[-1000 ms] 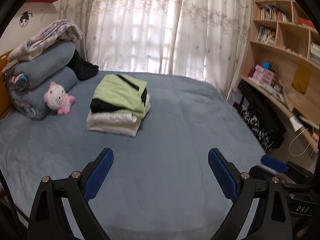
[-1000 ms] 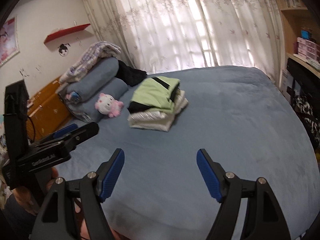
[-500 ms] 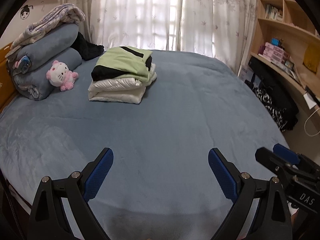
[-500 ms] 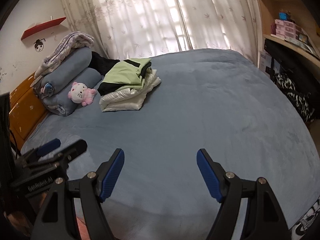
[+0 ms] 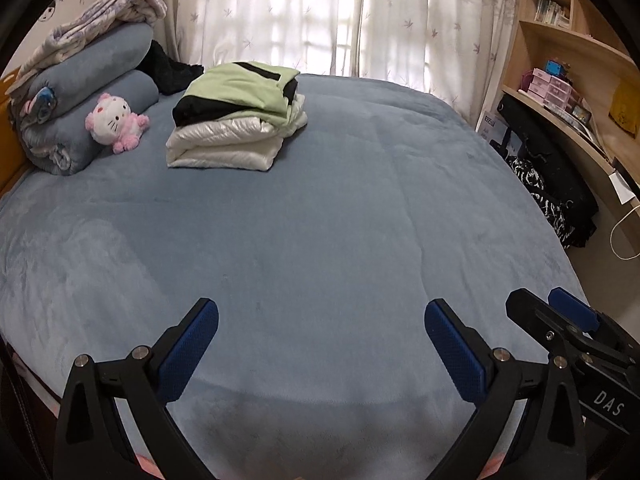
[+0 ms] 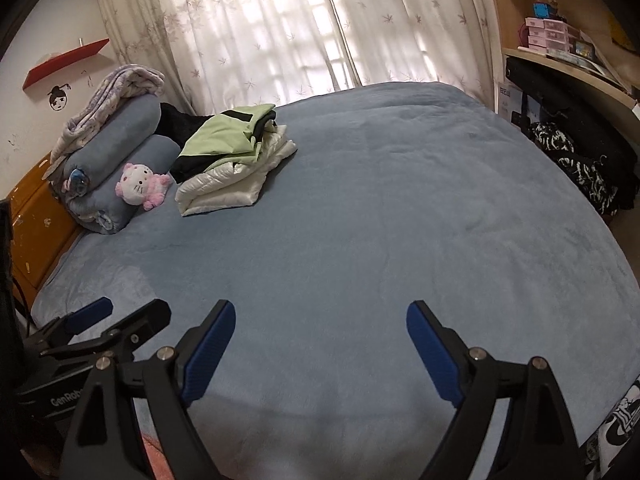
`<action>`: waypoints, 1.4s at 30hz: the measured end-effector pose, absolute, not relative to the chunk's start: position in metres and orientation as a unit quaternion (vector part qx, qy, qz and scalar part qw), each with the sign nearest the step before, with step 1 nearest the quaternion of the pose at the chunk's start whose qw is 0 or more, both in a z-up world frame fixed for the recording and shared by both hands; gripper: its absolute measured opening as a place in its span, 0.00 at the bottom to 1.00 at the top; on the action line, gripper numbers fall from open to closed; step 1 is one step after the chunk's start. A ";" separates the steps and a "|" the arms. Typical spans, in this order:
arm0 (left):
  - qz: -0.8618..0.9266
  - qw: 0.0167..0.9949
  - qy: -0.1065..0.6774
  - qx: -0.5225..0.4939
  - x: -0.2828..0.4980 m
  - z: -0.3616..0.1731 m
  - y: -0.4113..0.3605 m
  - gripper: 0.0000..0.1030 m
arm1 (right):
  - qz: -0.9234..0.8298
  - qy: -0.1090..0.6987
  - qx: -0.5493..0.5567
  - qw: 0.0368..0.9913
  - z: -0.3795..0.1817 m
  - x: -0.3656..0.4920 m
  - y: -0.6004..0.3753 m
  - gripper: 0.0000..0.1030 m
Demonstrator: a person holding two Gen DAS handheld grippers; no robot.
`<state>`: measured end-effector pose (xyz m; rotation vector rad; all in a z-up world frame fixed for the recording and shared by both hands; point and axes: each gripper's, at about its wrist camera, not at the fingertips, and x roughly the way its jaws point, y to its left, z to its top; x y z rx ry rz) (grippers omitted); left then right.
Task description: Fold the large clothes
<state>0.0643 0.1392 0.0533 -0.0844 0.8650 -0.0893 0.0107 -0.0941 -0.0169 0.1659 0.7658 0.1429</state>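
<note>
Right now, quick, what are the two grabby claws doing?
Left hand-held gripper: open, holding nothing, above the bed.
Right hand-held gripper: open, holding nothing.

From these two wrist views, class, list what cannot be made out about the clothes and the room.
- Folded pile: number of garments unclear in both views; the green jacket covers the layers.
- Black garment: mostly hidden behind the rolled blankets and the pile.
- Book titles on the shelf: too small, left view.
- Patterned fabric: cut off by the right view's edge.
</note>
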 end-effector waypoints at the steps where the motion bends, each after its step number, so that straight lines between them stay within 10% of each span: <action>1: -0.044 0.905 0.421 -0.041 0.063 0.051 0.139 0.99 | 0.072 0.373 0.082 0.921 -0.018 0.010 -0.094 0.86; 42: -0.029 0.901 0.431 -0.045 0.051 0.038 0.154 0.99 | 0.075 0.380 0.077 0.919 -0.031 0.001 -0.082 0.86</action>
